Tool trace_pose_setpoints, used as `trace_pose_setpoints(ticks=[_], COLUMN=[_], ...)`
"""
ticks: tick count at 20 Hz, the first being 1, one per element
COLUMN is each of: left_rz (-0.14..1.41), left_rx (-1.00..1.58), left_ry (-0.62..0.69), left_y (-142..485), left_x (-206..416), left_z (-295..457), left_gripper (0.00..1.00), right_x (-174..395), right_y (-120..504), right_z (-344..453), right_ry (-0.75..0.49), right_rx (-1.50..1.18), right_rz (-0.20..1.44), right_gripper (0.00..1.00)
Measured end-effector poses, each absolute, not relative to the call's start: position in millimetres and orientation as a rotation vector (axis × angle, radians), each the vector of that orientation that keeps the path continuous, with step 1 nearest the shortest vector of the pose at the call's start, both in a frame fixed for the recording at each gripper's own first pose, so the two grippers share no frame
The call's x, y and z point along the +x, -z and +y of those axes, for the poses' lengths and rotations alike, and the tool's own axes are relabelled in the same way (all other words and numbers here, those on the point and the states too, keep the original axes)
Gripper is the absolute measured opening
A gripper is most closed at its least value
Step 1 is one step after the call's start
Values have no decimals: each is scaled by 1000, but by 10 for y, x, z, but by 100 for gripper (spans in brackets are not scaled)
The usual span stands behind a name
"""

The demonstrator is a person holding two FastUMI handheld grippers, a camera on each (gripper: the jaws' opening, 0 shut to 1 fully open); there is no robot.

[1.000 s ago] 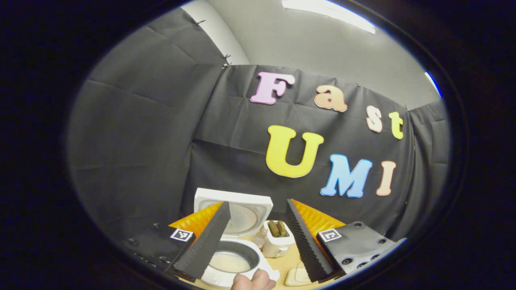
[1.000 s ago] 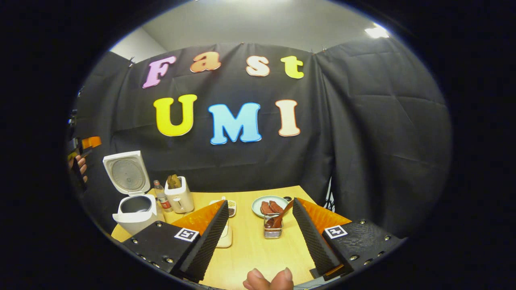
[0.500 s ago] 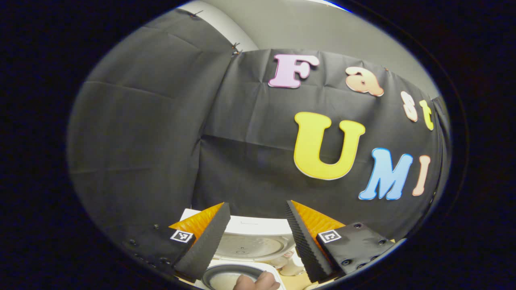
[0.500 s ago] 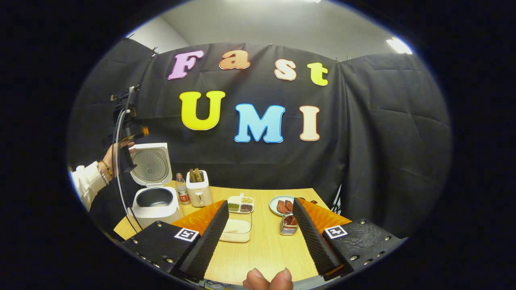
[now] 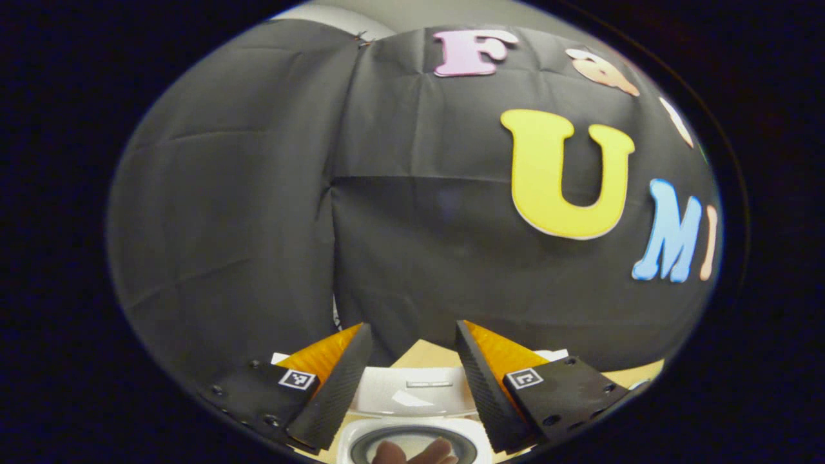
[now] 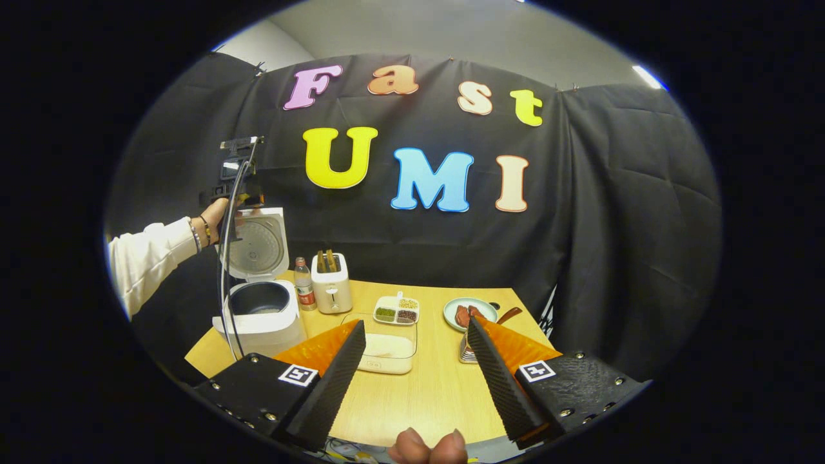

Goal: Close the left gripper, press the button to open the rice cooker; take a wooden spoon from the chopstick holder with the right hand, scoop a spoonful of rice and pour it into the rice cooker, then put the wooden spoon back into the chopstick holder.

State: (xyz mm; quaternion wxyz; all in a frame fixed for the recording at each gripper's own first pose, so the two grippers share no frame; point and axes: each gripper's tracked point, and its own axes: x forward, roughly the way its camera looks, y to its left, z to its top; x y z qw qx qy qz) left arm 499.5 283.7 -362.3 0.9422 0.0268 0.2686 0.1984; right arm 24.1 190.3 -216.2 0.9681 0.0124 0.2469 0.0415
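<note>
The left gripper [image 5: 412,380] is hanging with its 2 fingers spread and empty above the rice cooker [image 6: 261,312], whose lid [image 6: 256,245] is standing open at the table's [image 6: 425,393] left rear corner. The right gripper [image 6: 416,380] is hovering over the table's near edge, fingers spread and empty. The wooden spoon [image 6: 506,316] is sitting in the chopstick holder [image 6: 465,353] just behind its right finger, beside the rice container [image 6: 387,351].

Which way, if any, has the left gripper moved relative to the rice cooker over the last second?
Yes. In the right gripper view the left gripper has moved from left of the rice cooker to beside its raised lid.
</note>
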Motion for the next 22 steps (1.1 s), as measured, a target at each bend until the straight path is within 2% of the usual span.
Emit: trace_pose_setpoints(ticks=[9, 10, 13, 17, 18, 19, 22], left_rz=[527, 523, 523, 534, 548, 577, 667], left_rx=[46, 50, 47, 54, 49, 40, 43], left_ry=[-355, -352, -349, -341, -332, -323, -331], left_y=[3531, 3533, 3587, 3520, 3550, 3615, 3709], left_x=[4998, 4995, 4951, 5003, 5033, 5049, 5107], left_z=[2769, 2776, 2762, 2768, 2760, 2756, 2791], left_gripper=[94, 91, 94, 92, 90, 93, 95], right_x=[157, 133, 59, -23, -42, -60, -89], right_y=[2172, 2187, 2216, 2249, 2258, 2272, 2322], right_z=[2000, 2000, 1994, 1957, 1944, 1935, 1935], right_ry=[-114, -113, -115, -113, -110, -109, -108], right_rx=[51, 55, 68, 68, 74, 82, 95], right_rz=[510, 514, 527, 533, 535, 540, 557], right_gripper=[97, 98, 98, 98, 98, 98, 98])
